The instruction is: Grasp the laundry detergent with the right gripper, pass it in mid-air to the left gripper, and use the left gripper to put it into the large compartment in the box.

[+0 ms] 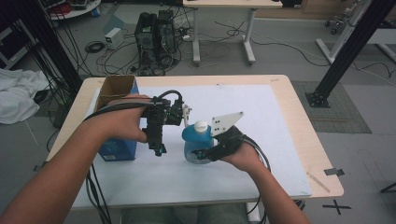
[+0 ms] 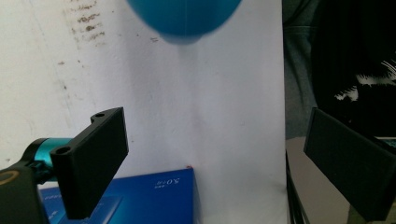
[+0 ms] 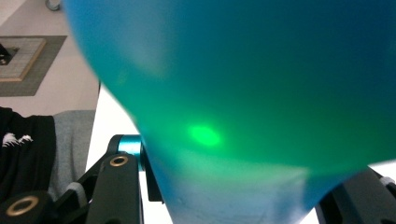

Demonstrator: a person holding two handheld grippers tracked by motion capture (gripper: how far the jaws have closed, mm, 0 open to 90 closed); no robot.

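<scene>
Blue and translucent, the bottle (image 1: 197, 145) stands upright on the white sheet (image 1: 261, 140) that covers the worktop (image 1: 303, 135), a little to the right of the blue cardboard box (image 1: 117, 148), which serves as the landmark. The right claw (image 1: 201, 154) is clamped on the bottle's lower body from the side away from the box; in the right gripper view the blue-green wall (image 3: 243, 93) bulges between the two black jaws, which sit tight against it on both sides. Gripping low probably keeps the bottle steady and leaves its neck free. The grey three-cornered plate (image 1: 227, 122) on this claw stands just behind the cap, farther from the box than the bottle is.

Between box and bottle hangs the left claw (image 1: 158, 150), pointing downward, its jaws wide apart with nothing between them. In the left gripper view they frame bare white sheet, with the box's blue top (image 2: 140, 196) at the near edge and the bottle's rounded bottom (image 2: 184, 18) at the far one. It seems held ready to take over or to work the cap, though I cannot tell which.

The bottle has a white screw cap (image 1: 201, 125), a round shoulder and a wide belly; light passes through it, so it looks like thin plastic, part filled with blue liquid. The box, open at the top, stands beside the left forearm (image 1: 70, 158).
</scene>
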